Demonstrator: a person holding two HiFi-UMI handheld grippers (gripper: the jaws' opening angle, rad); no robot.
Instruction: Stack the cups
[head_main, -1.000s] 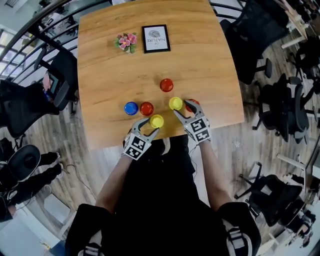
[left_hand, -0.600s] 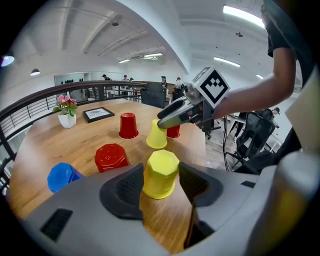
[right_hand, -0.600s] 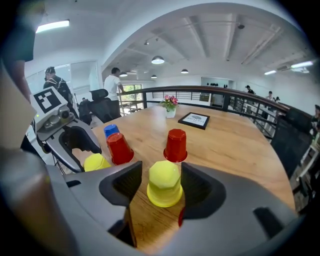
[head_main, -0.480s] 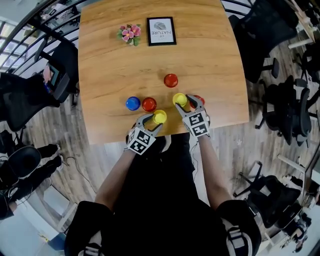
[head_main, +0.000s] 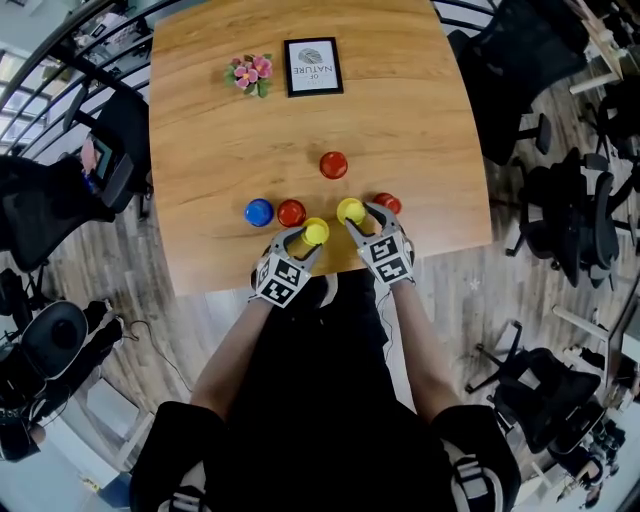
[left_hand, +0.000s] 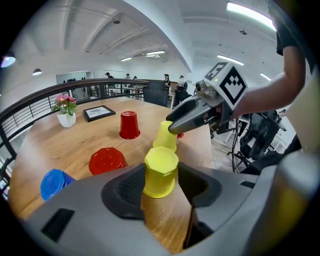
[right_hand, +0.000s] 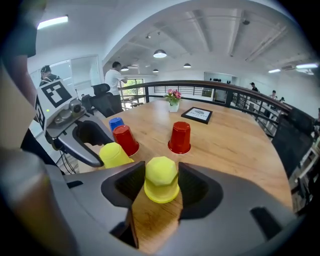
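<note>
Two upside-down yellow cups stand near the table's front edge. One yellow cup (head_main: 316, 231) (left_hand: 161, 171) is between the jaws of my left gripper (head_main: 304, 238) (left_hand: 161, 186), which are closing around it with a sliver of room on the right side. The other yellow cup (head_main: 350, 210) (right_hand: 161, 179) stands between the closing jaws of my right gripper (head_main: 359, 217) (right_hand: 161, 189), whose pads touch both its sides. A blue cup (head_main: 258, 211) and a red cup (head_main: 291, 212) stand to the left. Two more red cups, one (head_main: 387, 204) at the right and one (head_main: 333, 165) farther back, stand apart.
A small pot of pink flowers (head_main: 250, 75) and a framed card (head_main: 313, 67) sit at the far side of the wooden table (head_main: 420, 120). Office chairs (head_main: 520, 60) surround the table. The front edge runs just below both grippers.
Both grippers have moved forward around the yellow cups and their jaws have narrowed. The cups stay where they stood on the table.
</note>
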